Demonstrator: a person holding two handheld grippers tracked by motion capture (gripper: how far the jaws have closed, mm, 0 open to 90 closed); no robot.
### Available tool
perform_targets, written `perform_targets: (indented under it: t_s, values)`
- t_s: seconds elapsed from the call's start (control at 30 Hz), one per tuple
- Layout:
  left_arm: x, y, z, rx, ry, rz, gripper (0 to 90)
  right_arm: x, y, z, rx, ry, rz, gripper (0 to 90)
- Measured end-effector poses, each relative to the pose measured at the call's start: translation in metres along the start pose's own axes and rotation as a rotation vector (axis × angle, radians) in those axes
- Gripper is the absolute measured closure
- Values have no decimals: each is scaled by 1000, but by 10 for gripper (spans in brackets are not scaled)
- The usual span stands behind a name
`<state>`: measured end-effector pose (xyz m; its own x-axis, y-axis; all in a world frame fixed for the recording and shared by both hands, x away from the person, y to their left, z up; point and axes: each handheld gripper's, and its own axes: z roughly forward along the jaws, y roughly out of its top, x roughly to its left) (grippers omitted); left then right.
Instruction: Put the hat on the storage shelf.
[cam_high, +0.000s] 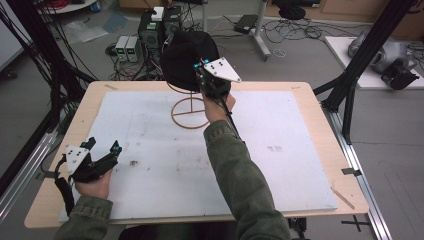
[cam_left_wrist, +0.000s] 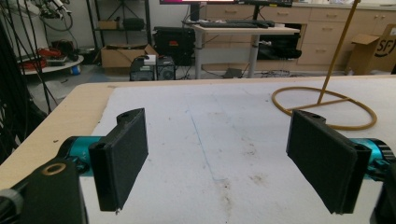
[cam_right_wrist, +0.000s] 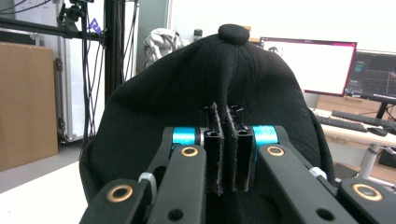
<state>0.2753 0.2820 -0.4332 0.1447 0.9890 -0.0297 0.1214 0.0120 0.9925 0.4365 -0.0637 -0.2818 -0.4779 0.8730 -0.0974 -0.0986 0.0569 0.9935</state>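
Observation:
A black cap (cam_high: 186, 55) sits high over the far middle of the table, above a thin tan wire stand with a ring base (cam_high: 190, 112). My right gripper (cam_high: 201, 66) is shut on the cap's cloth; in the right gripper view its jaws pinch a fold of the cap (cam_right_wrist: 224, 84) between them, at my right gripper (cam_right_wrist: 226, 121). Near the table's left front, my left gripper (cam_high: 103, 145) hovers open with nothing between its jaws. The left gripper view has my left gripper (cam_left_wrist: 217, 151) wide apart over the white mat, with the stand's ring base (cam_left_wrist: 324, 109) ahead on the right.
A white mat (cam_high: 280, 165) covers most of the wooden table (cam_high: 320, 125). Black frame posts (cam_high: 370, 50) stand at the right and left edges. Computer boxes and cables (cam_high: 150, 30) lie on the floor beyond the far edge.

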Motion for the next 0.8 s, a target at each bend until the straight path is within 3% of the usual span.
perform_targets:
  t_s: [0.5, 0.8]
  values:
    - [2, 0, 1, 6, -3, -13, 209, 7, -6, 5, 52, 5, -14, 860]
    - [2, 0, 1, 4, -2, -14, 209, 7, -8, 6, 76, 6, -22, 797]
